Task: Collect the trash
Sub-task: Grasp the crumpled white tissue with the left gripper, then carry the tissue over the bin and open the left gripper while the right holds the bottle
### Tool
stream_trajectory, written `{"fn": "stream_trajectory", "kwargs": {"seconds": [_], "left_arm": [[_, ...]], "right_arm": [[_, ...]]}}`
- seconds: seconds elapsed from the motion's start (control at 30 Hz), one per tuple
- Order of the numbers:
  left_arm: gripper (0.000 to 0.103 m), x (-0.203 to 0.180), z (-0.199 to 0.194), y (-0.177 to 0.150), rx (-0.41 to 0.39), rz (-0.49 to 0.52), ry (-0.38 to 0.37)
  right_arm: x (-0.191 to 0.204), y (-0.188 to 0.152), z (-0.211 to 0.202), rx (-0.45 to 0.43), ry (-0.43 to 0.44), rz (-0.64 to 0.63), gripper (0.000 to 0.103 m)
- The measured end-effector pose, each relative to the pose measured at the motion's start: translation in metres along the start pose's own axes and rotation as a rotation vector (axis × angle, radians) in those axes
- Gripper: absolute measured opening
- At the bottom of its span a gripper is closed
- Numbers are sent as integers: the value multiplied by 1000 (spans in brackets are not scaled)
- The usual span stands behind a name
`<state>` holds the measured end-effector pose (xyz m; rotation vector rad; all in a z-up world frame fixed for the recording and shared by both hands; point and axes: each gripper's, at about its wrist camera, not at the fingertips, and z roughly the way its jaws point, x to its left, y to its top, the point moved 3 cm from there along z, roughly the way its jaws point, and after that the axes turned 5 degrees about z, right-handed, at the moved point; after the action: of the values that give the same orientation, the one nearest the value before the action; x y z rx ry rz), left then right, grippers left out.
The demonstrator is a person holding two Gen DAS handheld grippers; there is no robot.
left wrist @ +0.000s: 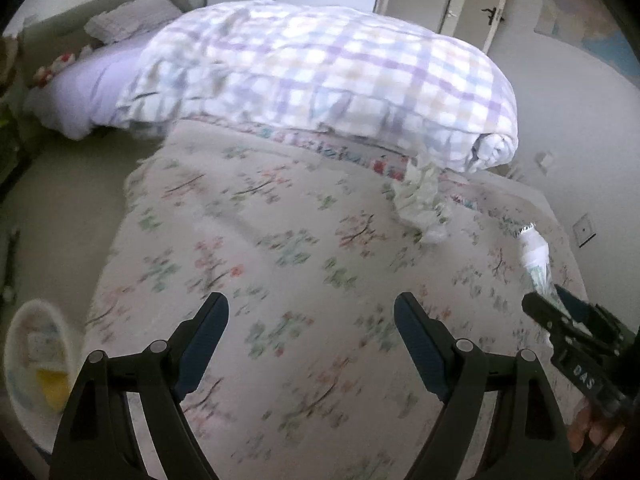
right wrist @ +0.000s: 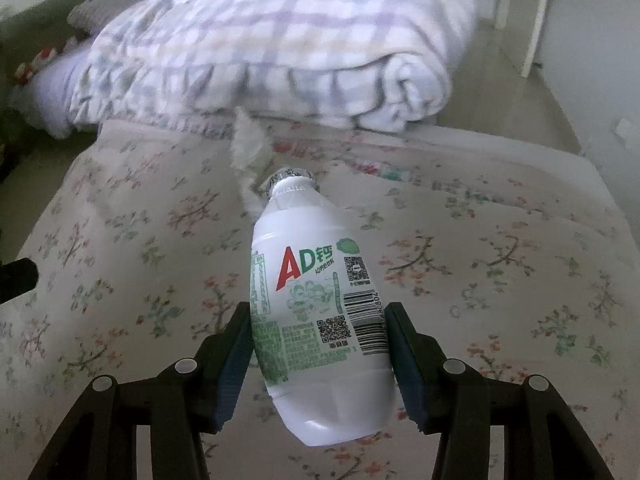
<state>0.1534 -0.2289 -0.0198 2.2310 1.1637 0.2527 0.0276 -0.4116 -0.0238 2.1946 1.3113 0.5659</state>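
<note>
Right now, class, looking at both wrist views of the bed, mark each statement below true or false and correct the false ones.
1. The right gripper grips a white bottle. True.
2. The left gripper holds crumpled paper. False: its jaws stand open and empty.
3. Crumpled paper lies on the floral bedspread, near the folded checked duvet. True.
4. The bottle's label is blue. False: it is green, with a red and green logo.
</note>
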Motion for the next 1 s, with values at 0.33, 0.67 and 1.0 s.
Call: {"fn": "stream_trajectory", "kwargs": {"seconds": [0.33,0.67,1.0], "left_arm": [[74,-64,70,38,-22,-27,-193],[33,-93,125,51,66,-102,-250],[18,-69,86,35,70,-71,-259]], "right_arm": [[-37,13,22,-3,-4,128,56],[-69,15,41,19,-28,218,56],[-67,7,48,41,-25,224,56]]}}
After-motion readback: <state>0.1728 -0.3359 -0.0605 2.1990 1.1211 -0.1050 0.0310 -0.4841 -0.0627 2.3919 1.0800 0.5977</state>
